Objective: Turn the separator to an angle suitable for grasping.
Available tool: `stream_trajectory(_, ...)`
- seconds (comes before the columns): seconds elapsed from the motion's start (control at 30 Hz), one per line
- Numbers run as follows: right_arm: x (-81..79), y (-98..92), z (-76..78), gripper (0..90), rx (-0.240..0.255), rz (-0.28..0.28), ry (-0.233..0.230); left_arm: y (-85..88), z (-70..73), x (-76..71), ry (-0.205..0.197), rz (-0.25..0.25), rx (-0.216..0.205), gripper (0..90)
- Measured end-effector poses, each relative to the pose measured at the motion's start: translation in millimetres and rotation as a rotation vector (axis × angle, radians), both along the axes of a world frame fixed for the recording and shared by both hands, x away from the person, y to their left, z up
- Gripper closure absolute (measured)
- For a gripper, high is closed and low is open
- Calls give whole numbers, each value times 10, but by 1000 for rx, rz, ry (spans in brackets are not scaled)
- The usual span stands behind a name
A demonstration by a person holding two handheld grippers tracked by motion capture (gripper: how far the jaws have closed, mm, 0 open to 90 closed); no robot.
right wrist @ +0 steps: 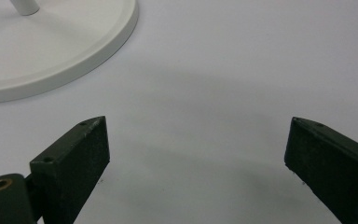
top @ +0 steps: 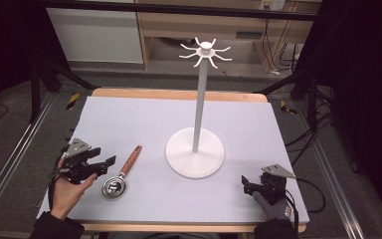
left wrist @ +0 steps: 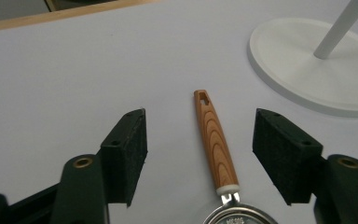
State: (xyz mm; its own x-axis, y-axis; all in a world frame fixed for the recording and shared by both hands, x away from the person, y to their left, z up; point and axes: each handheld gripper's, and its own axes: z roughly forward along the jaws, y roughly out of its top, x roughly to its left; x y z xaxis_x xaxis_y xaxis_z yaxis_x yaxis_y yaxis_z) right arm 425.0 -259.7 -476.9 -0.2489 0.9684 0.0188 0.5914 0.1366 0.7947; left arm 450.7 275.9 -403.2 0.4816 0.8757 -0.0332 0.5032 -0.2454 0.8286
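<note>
A small metal strainer spoon (top: 113, 187) with a wooden handle (top: 131, 159) lies flat on the pale mat, left of a white hook stand (top: 199, 99). My left gripper (top: 108, 165) hovers just left of the spoon, held in a bare hand. In the left gripper view its jaws (left wrist: 200, 116) stand open on either side of the handle (left wrist: 216, 149), above it and not touching; the bowl's rim (left wrist: 237, 217) peeks in at the bottom. My right gripper (top: 245, 183) rests low at the front right, jaws open (right wrist: 196, 126) with nothing between them.
The stand's round base (top: 195, 158) sits mid-table, its pole rising to a crown of hooks (top: 205, 51). The base (right wrist: 51, 46) lies ahead and left of the right jaws. The mat (top: 129, 114) covers a wooden table; dark frame rails run along both sides.
</note>
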Motion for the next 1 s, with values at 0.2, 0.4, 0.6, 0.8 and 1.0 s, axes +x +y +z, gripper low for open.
stream_trajectory(0.2, 2, -1, 3, 69, 2, -3, 0, -205, 39, 108, 3, -24, 26, 374)
stream_trajectory(0.4, 3, -10, 2, 68, 0, -3, -1, -321, 10, 190, 25, -43, 27, 379)
stream_trajectory(0.6, 4, -12, 1, 68, -2, 1, 0, -385, -77, 225, 65, -69, 60, 391)
stream_trajectory(0.8, 9, -1, -8, 69, -12, 11, 2, -420, -161, 265, 123, -79, 116, 428)
stream_trajectory(1.0, 14, 12, -18, 69, -17, 18, 14, -463, -259, 302, 180, -78, 179, 468)
